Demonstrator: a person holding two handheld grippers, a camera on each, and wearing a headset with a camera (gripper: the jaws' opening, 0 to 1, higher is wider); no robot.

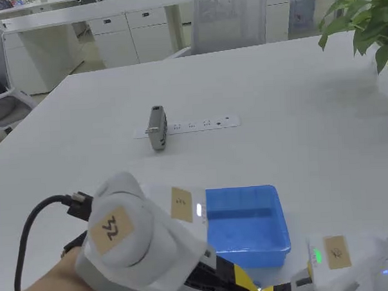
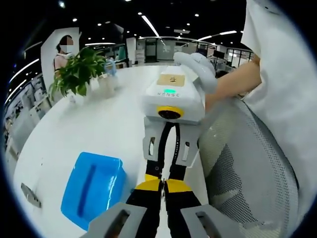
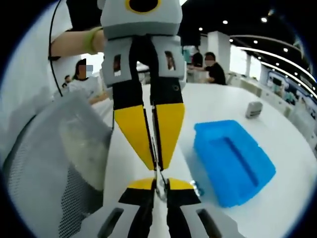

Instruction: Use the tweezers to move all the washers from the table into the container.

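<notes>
The left gripper (image 3: 157, 163) and right gripper (image 3: 159, 187) meet tip to tip, low over the table (image 1: 276, 103). Both are pinched nearly shut on the thin metal tweezers (image 3: 156, 148), which run between their yellow pads. In the head view, the left hand (image 1: 55, 280) reaches in from the lower left. The blue container (image 1: 246, 224) sits on the table just beyond the tips. I can't make out any washers.
</notes>
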